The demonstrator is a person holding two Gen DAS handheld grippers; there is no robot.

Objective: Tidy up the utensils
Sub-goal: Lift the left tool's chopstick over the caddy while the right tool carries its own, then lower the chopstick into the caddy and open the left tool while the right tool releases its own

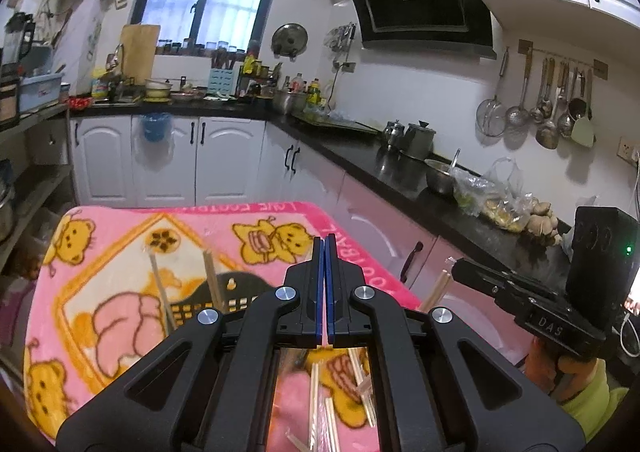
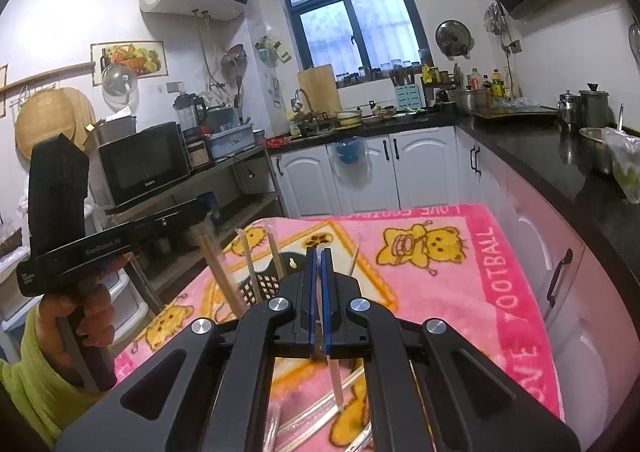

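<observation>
Pink teddy-bear blanket covering worktop, black slotted utensil basket holding upright chopsticks. Best lowered vertically, tip first, into basket. Right gripper pinching one chopstick; left gripper fingers pressed together, apparently empty. Loose chopsticks nearby.

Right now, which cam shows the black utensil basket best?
Right wrist. The black utensil basket shows its slotted wall, a hanging hole and three chopsticks standing in it, left of the right gripper. In the left wrist view the basket sits mostly behind the left gripper.
</observation>
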